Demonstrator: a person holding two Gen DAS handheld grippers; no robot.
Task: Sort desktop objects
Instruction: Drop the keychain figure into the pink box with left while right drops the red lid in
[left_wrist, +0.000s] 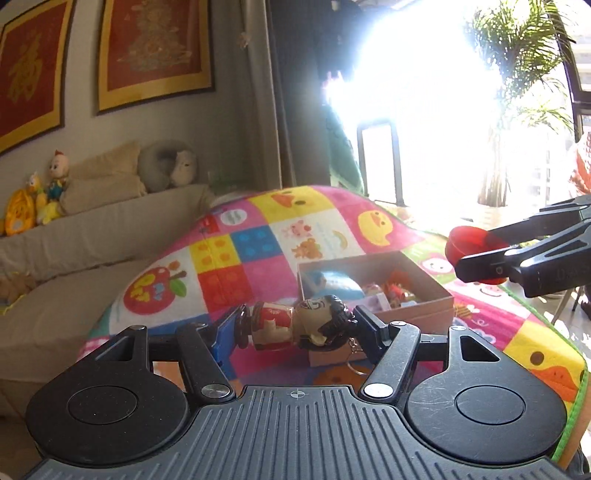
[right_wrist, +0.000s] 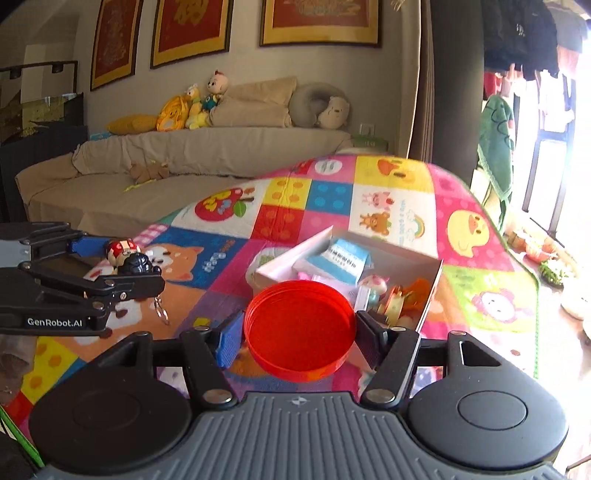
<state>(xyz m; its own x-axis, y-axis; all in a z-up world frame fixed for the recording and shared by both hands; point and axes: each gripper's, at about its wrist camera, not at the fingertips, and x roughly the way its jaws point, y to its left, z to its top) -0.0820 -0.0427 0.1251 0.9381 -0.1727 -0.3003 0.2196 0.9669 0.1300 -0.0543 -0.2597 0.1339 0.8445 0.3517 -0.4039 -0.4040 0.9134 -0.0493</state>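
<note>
Left hand-held gripper (left_wrist: 295, 325) is level above the counter, jaws clamped on a figurine keychain (left_wrist: 295, 323) lying sideways between them. Right hand-held gripper (right_wrist: 299, 332) squeezes a red lid (right_wrist: 300, 326), tilted, just before the open cardboard box (right_wrist: 430, 291) on the patchwork mat (right_wrist: 480, 266).

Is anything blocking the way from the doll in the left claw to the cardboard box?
Nothing visible does. The left claw grips the doll just short of the open box, with only the colourful mat below. The right claw, holding the red lid, hangs off to the side, not across that path.
</note>
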